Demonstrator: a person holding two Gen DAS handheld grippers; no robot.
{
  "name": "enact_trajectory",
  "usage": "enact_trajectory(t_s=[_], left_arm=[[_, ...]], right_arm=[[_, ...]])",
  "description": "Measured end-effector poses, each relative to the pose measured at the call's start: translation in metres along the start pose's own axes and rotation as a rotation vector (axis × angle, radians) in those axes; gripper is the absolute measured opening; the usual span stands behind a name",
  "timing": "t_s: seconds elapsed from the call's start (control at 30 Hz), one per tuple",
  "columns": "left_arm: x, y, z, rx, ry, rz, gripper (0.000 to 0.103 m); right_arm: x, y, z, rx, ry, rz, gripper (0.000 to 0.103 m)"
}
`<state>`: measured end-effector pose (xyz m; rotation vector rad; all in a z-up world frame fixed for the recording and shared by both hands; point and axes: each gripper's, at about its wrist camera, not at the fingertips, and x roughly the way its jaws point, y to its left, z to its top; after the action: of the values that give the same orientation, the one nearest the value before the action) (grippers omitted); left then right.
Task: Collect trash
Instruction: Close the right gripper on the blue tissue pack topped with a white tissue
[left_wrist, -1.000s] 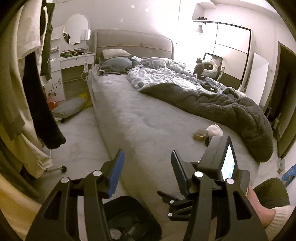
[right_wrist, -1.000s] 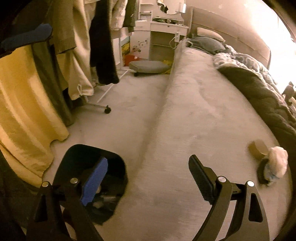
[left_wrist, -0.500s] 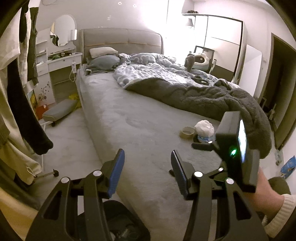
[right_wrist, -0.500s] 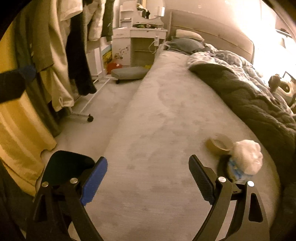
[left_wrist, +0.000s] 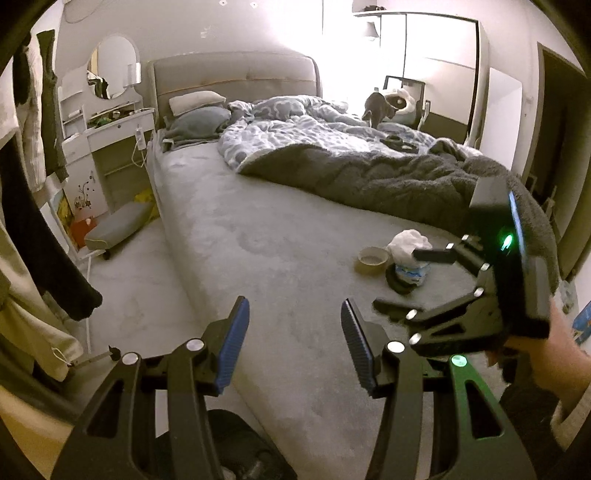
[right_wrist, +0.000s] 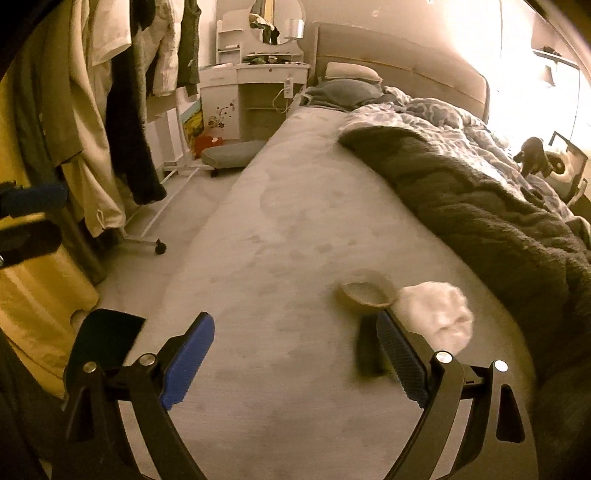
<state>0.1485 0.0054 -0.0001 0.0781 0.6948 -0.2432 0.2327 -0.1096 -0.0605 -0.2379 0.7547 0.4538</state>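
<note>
In the lower part of the right wrist view the right gripper (right_wrist: 291, 354) is seen spread wide, with nothing held between its blue pads; its right-hand finger (right_wrist: 400, 363) is placed just in front of a small cluster of rubbish at the lower right of the frame. In the left wrist view the left gripper (left_wrist: 293, 345) is shown at the bottom centre, parted to a moderate gap and likewise empty, above the bare grey bed (left_wrist: 258, 240). The rubbish is gathered on the bed near the edge of the dark blanket (left_wrist: 388, 181): a crumpled white tissue (right_wrist: 436, 314), a roll of tape (right_wrist: 367, 291) just beside it on the left, and, seen best from the left wrist, a small printed wrapper (left_wrist: 412, 271) under the tissue resting on a dark flat disc (left_wrist: 400, 286). The tissue is judged to be very light, soft and easily crushed, so it could be pinched anywhere across its bulk, best at the top where it stands clear of the wrapper. The tape roll is judged stiff and light; it would be taken across its rim, or by one wall with a finger set inside the ring. A dark bin (left_wrist: 236, 443) is partly visible at the bottom edge of the left wrist view, on the floor beside the bed. An animal (left_wrist: 375, 107), too small to be told for certain, is seen at the far side, upper right.
</note>
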Motion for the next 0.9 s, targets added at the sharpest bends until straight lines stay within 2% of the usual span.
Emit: enact_trajectory(t_s=[0.1, 0.23, 0.3, 0.37, 0.5, 0.9], left_arm=[[0.011, -0.002, 0.002, -0.003, 0.022, -0.028, 0.056], [0.029, -0.011, 0.006, 0.029, 0.053, -0.024, 0.069], [0.037, -0.011, 0.008, 0.005, 0.063, -0.05, 0.071], [0.043, -0.012, 0.011, -0.003, 0.06, -0.059, 0.075], [0.056, -0.02, 0.019, 0.049, 0.047, -0.054, 0.081], [0.102, -0.034, 0.025, 0.094, 0.072, -0.098, 0.083]], right_arm=[[0.0, -0.018, 0.001, 0.013, 0.001, -0.006, 0.091], [0.002, -0.037, 0.0, 0.018, 0.007, -0.016, 0.091], [0.004, -0.047, -0.001, 0.021, 0.013, -0.024, 0.091], [0.006, -0.058, -0.002, 0.033, 0.02, -0.03, 0.091], [0.009, -0.076, -0.007, 0.069, 0.032, -0.032, 0.091], [0.027, -0.105, -0.01, 0.068, 0.075, -0.02, 0.091]])
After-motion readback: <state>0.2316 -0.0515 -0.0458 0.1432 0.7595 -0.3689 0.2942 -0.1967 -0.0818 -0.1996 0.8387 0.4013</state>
